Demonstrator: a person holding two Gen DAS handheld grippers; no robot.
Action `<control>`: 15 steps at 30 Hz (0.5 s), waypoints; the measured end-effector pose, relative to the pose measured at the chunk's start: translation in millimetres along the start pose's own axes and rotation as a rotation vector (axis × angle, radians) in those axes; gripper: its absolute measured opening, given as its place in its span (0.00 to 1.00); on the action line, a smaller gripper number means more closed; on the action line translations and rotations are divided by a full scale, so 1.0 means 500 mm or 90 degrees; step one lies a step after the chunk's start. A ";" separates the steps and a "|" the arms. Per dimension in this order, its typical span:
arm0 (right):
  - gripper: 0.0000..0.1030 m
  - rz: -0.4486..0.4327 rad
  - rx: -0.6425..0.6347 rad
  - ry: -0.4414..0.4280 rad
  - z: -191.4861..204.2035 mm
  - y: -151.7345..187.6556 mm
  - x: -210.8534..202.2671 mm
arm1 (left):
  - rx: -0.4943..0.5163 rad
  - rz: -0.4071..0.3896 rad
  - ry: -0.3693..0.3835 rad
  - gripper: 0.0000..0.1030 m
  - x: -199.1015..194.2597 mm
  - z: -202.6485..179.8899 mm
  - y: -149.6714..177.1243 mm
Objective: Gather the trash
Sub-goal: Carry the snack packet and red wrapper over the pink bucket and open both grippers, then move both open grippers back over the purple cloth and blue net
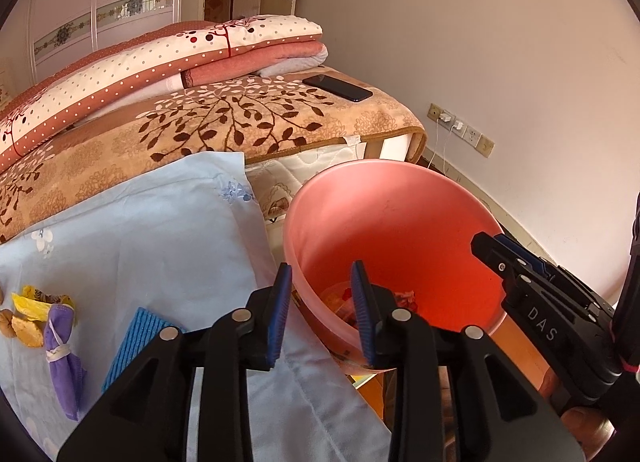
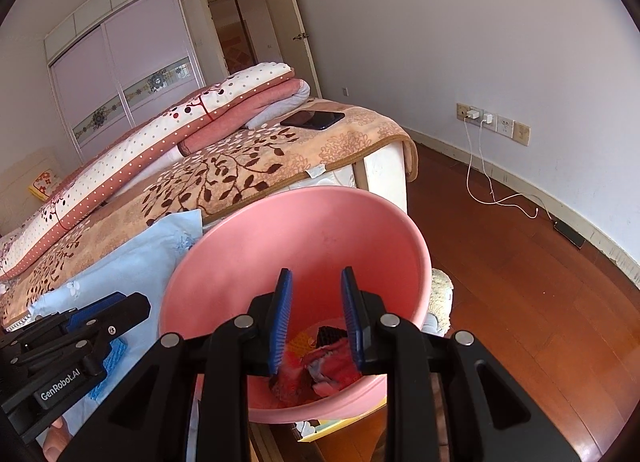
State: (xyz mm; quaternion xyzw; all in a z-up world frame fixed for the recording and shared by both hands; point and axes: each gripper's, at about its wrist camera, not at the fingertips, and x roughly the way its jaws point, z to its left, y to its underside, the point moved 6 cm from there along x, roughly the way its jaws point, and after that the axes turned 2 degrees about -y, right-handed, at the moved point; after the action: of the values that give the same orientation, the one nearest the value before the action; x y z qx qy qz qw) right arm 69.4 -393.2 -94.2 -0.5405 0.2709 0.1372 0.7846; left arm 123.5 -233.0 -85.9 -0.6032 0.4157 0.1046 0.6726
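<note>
Now the scraps are seen near the left edge of the blue sheet, well left of the half-open, empty left gripper, which is nearer than the right gripper, also empty and part open over the pink bin.

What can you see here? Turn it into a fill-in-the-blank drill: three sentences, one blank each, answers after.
1. The collected trash lies inside the ___ basin.
2. On the leaf-patterned blanket lies a black ___.
3. The purple cloth rests on the light ___ sheet.

Missing words: pink; phone; blue
</note>
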 end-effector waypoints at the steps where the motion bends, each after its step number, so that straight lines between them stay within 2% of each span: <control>1: 0.30 0.001 -0.001 0.000 0.001 0.000 0.000 | -0.003 0.001 0.002 0.30 -0.001 0.001 0.000; 2: 0.39 0.000 -0.001 -0.002 0.001 0.002 -0.002 | -0.004 0.001 0.003 0.30 -0.003 0.003 0.000; 5: 0.49 -0.004 -0.002 -0.014 0.007 0.002 -0.004 | -0.007 0.001 0.006 0.33 -0.011 0.007 0.003; 7: 0.50 -0.003 -0.012 -0.019 0.017 0.004 -0.004 | -0.014 0.004 0.012 0.41 -0.015 0.010 0.005; 8: 0.50 -0.003 -0.015 -0.020 0.020 0.004 -0.006 | -0.017 0.004 0.014 0.42 -0.018 0.012 0.005; 15: 0.51 -0.001 -0.029 -0.029 0.038 0.010 -0.014 | -0.034 -0.001 0.005 0.42 -0.040 0.034 0.010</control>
State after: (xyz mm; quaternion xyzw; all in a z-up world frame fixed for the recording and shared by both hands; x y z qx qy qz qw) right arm 66.2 -373.1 -88.9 -0.5551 0.2497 0.1550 0.7782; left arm 114.9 -209.2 -76.9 -0.6216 0.4152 0.1125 0.6547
